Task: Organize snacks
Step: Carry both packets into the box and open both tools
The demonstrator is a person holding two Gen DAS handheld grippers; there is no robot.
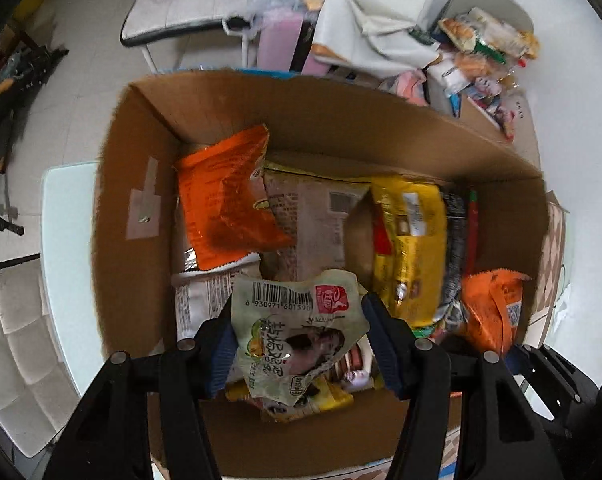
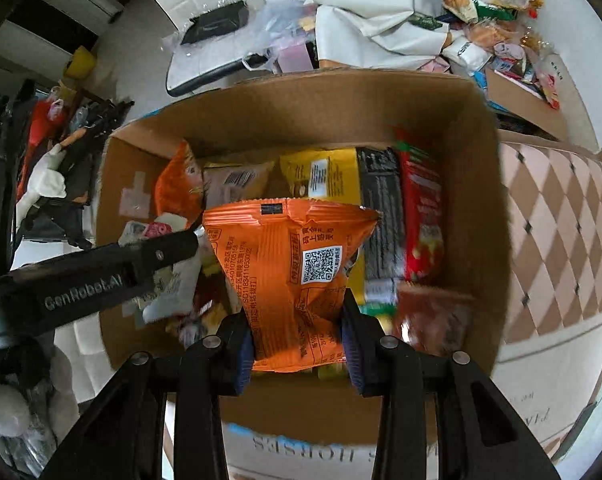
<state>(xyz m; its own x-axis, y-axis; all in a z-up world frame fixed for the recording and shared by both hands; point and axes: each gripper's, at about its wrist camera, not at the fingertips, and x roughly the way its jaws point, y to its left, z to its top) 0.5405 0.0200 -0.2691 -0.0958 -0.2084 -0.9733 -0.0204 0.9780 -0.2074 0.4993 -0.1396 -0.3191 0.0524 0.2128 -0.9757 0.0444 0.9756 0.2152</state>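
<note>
An open cardboard box (image 1: pixel 133 184) (image 2: pixel 473 208) holds several snack packets. My left gripper (image 1: pixel 299 340) is shut on a pale green snack packet (image 1: pixel 297 332) with a barcode and holds it above the box's near side. My right gripper (image 2: pixel 299 328) is shut on an orange snack packet (image 2: pixel 289 272) with a QR code, over the box's near middle. That orange packet also shows at the right in the left wrist view (image 1: pixel 493 304). The left gripper's arm (image 2: pixel 89 280) reaches in from the left in the right wrist view.
In the box lie another orange packet (image 1: pixel 229 200), a yellow packet (image 1: pixel 413 240) and a red packet (image 2: pixel 421 216). A pile of loose snacks (image 1: pixel 485 48) and white bags (image 1: pixel 373 20) lie beyond the box. A white chair (image 2: pixel 205 12) stands behind.
</note>
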